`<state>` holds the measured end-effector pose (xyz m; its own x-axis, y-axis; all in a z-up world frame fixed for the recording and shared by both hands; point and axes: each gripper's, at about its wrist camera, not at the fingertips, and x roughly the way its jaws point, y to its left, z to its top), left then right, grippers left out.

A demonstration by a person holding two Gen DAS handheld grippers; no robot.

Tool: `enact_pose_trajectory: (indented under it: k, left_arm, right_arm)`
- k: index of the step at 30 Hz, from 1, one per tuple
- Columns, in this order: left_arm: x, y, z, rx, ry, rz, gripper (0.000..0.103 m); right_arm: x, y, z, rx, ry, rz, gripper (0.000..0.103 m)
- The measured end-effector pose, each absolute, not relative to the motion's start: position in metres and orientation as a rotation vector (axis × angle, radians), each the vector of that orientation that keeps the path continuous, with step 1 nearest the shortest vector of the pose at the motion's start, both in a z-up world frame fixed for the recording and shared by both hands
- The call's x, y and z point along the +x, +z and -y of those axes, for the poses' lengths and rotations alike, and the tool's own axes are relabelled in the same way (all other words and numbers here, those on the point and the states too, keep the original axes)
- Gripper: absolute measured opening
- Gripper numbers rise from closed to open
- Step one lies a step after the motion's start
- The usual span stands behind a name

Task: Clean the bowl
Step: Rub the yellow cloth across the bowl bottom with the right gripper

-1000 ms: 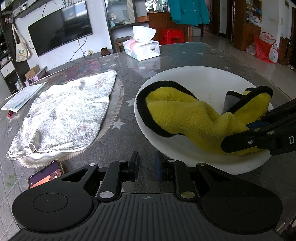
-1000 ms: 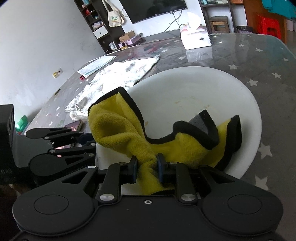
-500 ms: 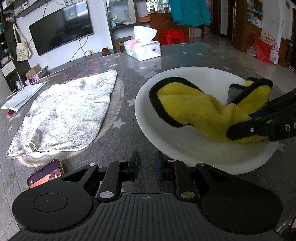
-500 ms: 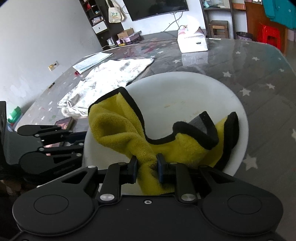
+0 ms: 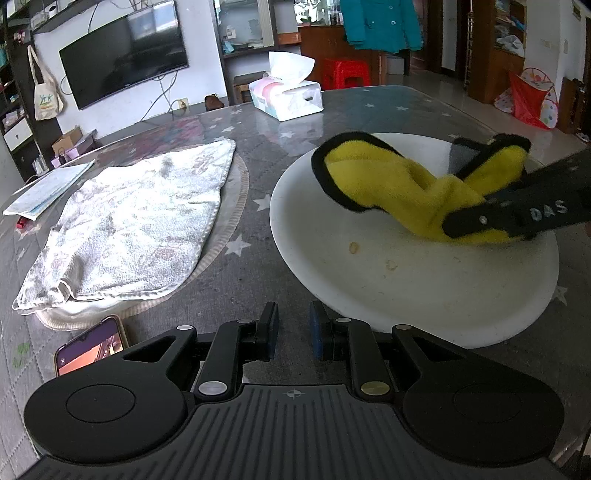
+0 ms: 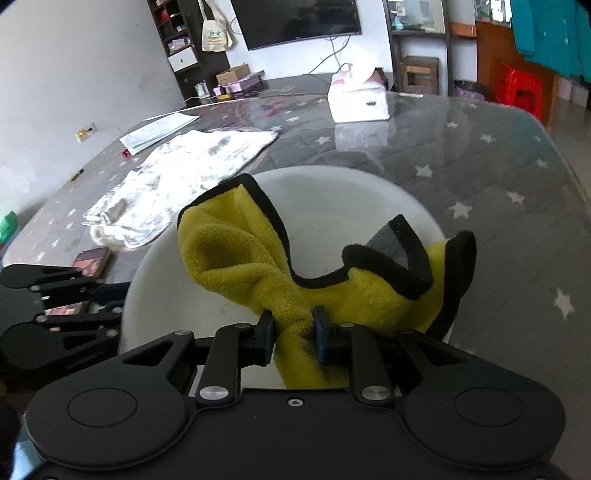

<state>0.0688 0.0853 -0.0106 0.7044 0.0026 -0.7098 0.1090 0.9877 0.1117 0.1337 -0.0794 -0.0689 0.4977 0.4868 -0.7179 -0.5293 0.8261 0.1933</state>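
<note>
While wiping proceeds: inspected as follows.
Right gripper [image 6: 293, 334]: pinching yellow cloth [image 6: 258, 273], soft, bunched.
Left gripper [image 5: 291, 328]: pressed together, empty.
Bowl [image 5: 424, 295]: ahead of jaws; rigid, slippery, breakable; grip rim.

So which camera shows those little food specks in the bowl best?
The left wrist view: two tan specks lie on the bare bowl floor, unobstructed. In the right wrist view the yellow cloth and right fingers cover that area.

A family living room, this was: wall-mounted television [image 5: 125, 59], tissue box [image 5: 286, 98] on the table [image 5: 258, 280], coat [image 5: 380, 24] hanging behind.
</note>
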Motion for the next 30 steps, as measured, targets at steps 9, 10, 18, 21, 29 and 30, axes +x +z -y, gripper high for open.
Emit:
enact_pose_trajectory:
  k: [9,10,18,21,29,30]
  left_arm:
    - [0.072,-0.004,-0.087,0.116,-0.057,-0.801,0.018]
    - [0.073,-0.004,-0.087,0.111,-0.057,-0.804,0.018]
    - [0.076,0.003,-0.099,0.037,-0.060,-0.828,0.018]
    - [0.072,0.010,-0.101,0.038,-0.054,-0.810,0.018]
    - [0.064,0.025,-0.103,0.026,-0.035,-0.783,0.018]
    - [0.062,0.027,-0.102,0.019,-0.038,-0.777,0.018]
  right_arm:
    - [0.147,-0.072,0.062,-0.204,0.553,-0.762,0.025]
    - [0.148,-0.072,0.061,-0.212,0.551,-0.759,0.025]
    - [0.153,-0.073,0.056,-0.234,0.554,-0.749,0.025]
    - [0.154,-0.073,0.056,-0.234,0.556,-0.751,0.025]
    - [0.156,-0.073,0.054,-0.231,0.559,-0.747,0.026]
    - [0.156,-0.073,0.054,-0.230,0.559,-0.747,0.026]
